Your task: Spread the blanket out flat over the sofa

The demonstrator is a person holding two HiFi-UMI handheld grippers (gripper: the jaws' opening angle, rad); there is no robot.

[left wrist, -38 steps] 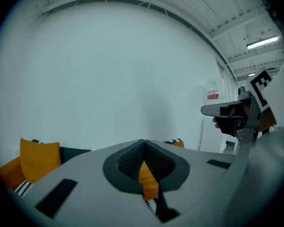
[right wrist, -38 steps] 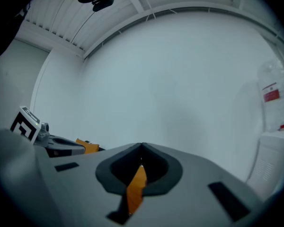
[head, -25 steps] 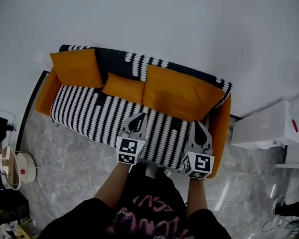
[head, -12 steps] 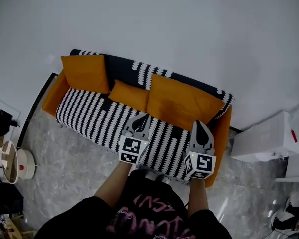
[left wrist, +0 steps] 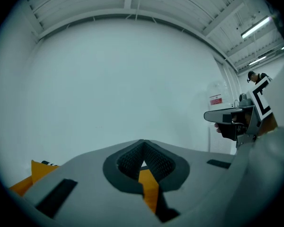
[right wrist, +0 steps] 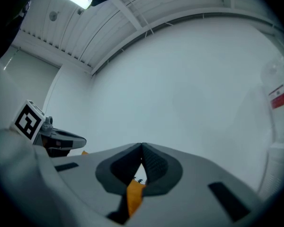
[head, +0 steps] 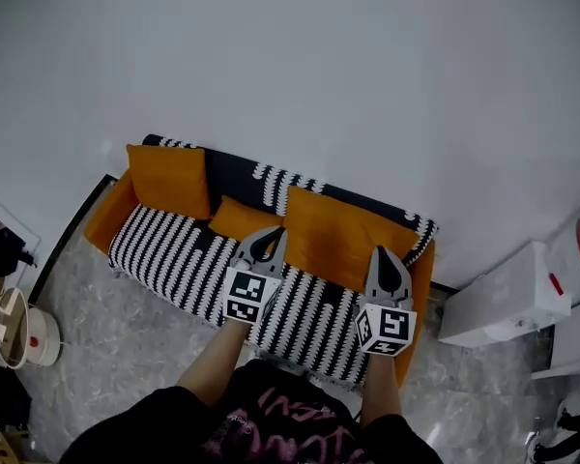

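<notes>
White wall (head: 319,66) fills the upper half of the head view, and grey marbled floor (head: 126,356) the lower. Against the wall stands an orange sofa (head: 104,222). The black-and-white striped blanket (head: 179,259) lies over its seat and up its backrest, reaching down the front edge. Three orange cushions lean on top of it: one at the left end (head: 169,180), a small one in the middle (head: 244,220) and a large one at the right (head: 343,240).

The left tongs (head: 274,232) and right tongs (head: 387,251) are held out side by side over the front of the seat, each with its marker cube toward the camera. Bare forearms (head: 213,365) lead back to a dark top with pink print (head: 280,423).

Only the head view shows the blanket whole. The two gripper views look level at the wall and show just slivers of orange under the jaws. They do show the jaws plainly: on both tongs the tips meet, with nothing gripped between them. They also take in a ribbed ceiling (left wrist: 132,4) with strip lights (left wrist: 255,27) and a red-and-white notice (right wrist: 278,98) on the wall. Each catches the other tongs at its edge.

Right of the sofa stands a white box-shaped unit (head: 503,303). A round white object (head: 14,327) sits on the floor at the left. Nothing lies between the tongs and the blanket.
</notes>
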